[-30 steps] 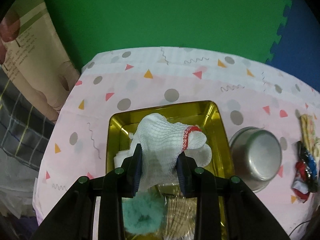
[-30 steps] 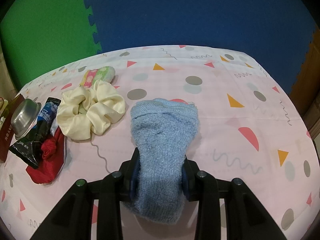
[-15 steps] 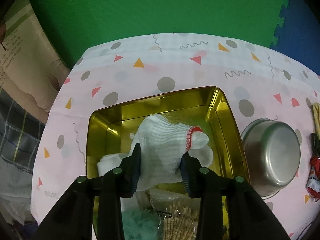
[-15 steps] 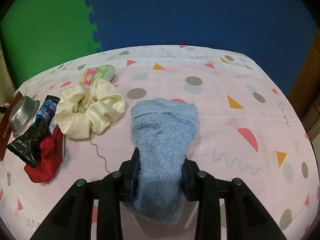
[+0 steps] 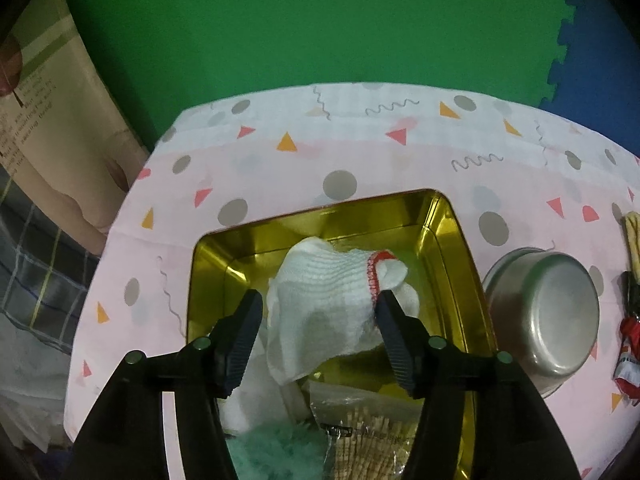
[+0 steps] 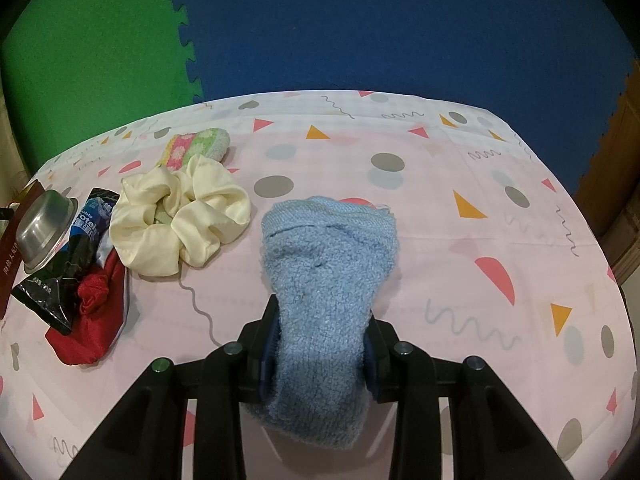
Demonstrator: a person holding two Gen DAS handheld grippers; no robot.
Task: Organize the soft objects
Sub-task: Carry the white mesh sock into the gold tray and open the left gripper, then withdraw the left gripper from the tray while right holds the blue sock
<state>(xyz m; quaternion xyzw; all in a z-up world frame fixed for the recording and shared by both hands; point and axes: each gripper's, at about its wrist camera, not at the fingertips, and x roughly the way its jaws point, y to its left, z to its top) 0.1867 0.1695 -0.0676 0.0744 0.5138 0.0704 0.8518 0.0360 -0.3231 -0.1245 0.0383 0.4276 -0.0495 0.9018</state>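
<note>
My left gripper [image 5: 318, 322] hangs over the gold tin [image 5: 466, 264], tilted steeply down into it. Its jaws have just been opening, and the white glove [image 5: 328, 320] with the red-stitched cuff sits loose between them. The left pad stands clear of the cloth; the right pad is at the cuff, whether touching I cannot tell, but nothing is squeezed any more. The glove droops onto the pile in the tin, cuff toward two o'clock, body running back toward seven o'clock, over another white cloth [image 5: 248, 404], with teal fluff [image 5: 276, 452] and a clear packet [image 5: 360, 428] at six. An upturned steel bowl [image 5: 548, 312] sits on the desk [image 5: 280, 176] just outside the tin at three o'clock.

My right gripper [image 6: 320, 344] is clenched on the blue towel [image 6: 326, 280], pads pressing both sides of its narrow waist. The towel's long axis runs straight ahead from six to twelve, the wide end fanning out beyond the jaws above the desk.

Judging by this, the glove is delivered and the towel goes next. What matters is that the tin lies off to my right gripper's nine o'clock, past the cream scrunchie [image 6: 180, 220], the red pouch [image 6: 92, 320] and the dark wrapper [image 6: 80, 248]. So the right hand must carry across that clutter, while the left, sitting over the tin, should lift clear first.
</note>
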